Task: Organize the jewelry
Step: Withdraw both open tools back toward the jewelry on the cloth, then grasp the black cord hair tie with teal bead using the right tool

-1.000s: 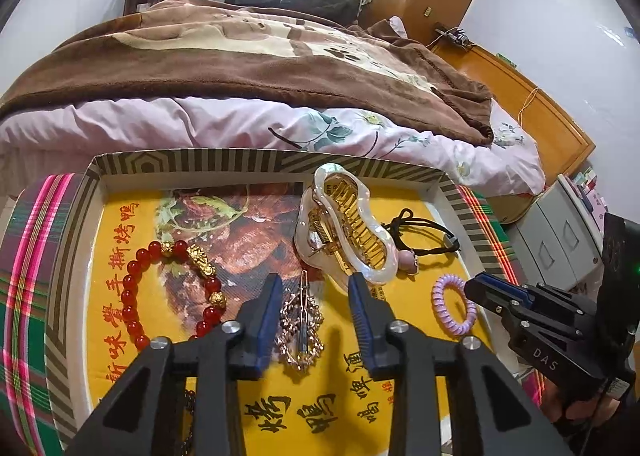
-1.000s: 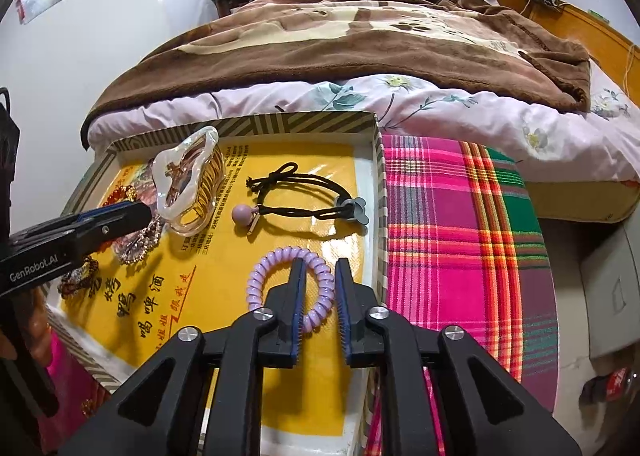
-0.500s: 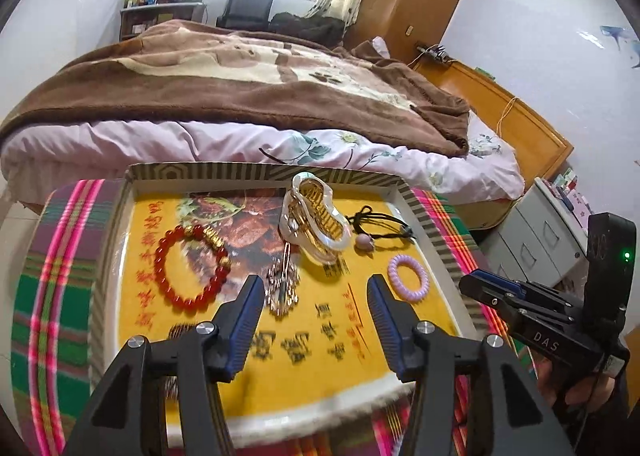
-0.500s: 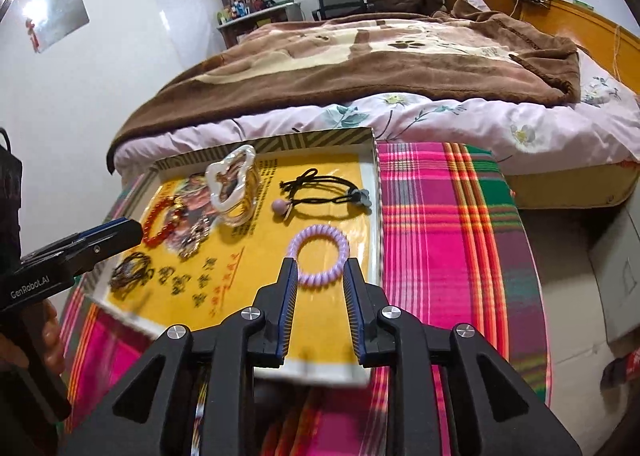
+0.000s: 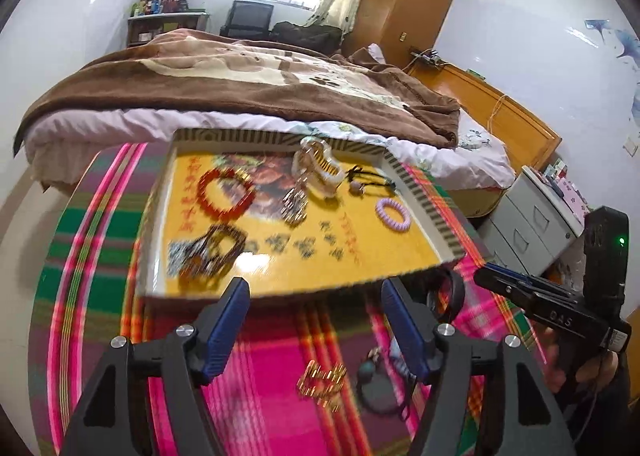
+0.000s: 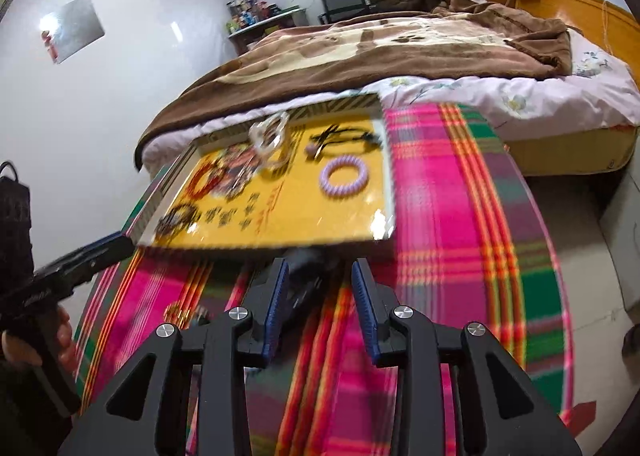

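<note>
Grippers both pulled back off the tray [image 5: 424, 195] since a second ago: your left gripper [image 5: 316, 320] then straddled the silver hairpin [image 5: 294, 205], your right gripper [image 6: 318, 296] the purple coil tie [image 6: 344, 175], and both pieces now lie free on the yellow liner. Jaws have just been opening, left wide, right moderately parted, nothing pinched. Two placements look done; loose items remain at 6 o'clock of the tray on the plaid cloth [image 5: 260, 396], including a gold clip [image 5: 322, 378].
</note>
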`<state>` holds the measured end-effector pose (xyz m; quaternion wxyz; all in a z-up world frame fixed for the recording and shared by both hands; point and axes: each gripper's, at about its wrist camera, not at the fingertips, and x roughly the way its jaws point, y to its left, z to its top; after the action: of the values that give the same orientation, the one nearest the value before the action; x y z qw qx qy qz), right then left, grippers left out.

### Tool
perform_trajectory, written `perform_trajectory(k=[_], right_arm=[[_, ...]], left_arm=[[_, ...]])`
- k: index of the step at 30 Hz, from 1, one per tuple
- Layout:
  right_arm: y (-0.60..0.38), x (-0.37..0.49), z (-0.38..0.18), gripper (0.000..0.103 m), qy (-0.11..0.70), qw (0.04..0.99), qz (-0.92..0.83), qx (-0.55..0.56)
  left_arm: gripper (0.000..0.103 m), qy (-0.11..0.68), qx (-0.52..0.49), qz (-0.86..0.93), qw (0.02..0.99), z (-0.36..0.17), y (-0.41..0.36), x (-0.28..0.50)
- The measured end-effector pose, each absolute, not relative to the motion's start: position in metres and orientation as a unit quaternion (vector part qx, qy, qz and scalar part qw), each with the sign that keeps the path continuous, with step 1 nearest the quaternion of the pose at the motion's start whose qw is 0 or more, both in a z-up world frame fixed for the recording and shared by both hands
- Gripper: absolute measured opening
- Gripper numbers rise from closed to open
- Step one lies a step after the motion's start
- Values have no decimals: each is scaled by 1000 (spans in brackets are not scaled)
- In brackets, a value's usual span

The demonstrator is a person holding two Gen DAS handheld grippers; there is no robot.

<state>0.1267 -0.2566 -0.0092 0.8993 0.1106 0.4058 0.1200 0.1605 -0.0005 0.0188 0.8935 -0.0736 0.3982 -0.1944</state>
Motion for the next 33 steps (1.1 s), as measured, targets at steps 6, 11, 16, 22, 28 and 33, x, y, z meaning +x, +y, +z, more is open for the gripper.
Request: perform_trajectory(k=[6, 11, 16, 22, 28, 33], right_arm=[[-214, 100, -19, 34, 408, 894, 177, 51], [-172, 88, -19, 34, 398, 889, 226, -6], [-148, 97, -29, 34, 412, 883, 221, -33], [-142, 106, -41, 34, 426, 883, 195, -42], [-137, 111, -43, 34, 429, 882, 187, -58], [-133, 108, -44, 26, 424, 884, 176, -87]], left_arm=[[68, 400, -88, -180, 894, 11, 19, 137], [68, 397, -96, -169, 897, 11, 37, 124], [68, 399, -104, -162, 896, 8, 53, 115], [68, 402, -115, -158, 894, 3, 65, 107], [68, 405, -120, -160, 892, 0, 69, 105], [68, 407, -124, -160, 891, -1, 67, 104]])
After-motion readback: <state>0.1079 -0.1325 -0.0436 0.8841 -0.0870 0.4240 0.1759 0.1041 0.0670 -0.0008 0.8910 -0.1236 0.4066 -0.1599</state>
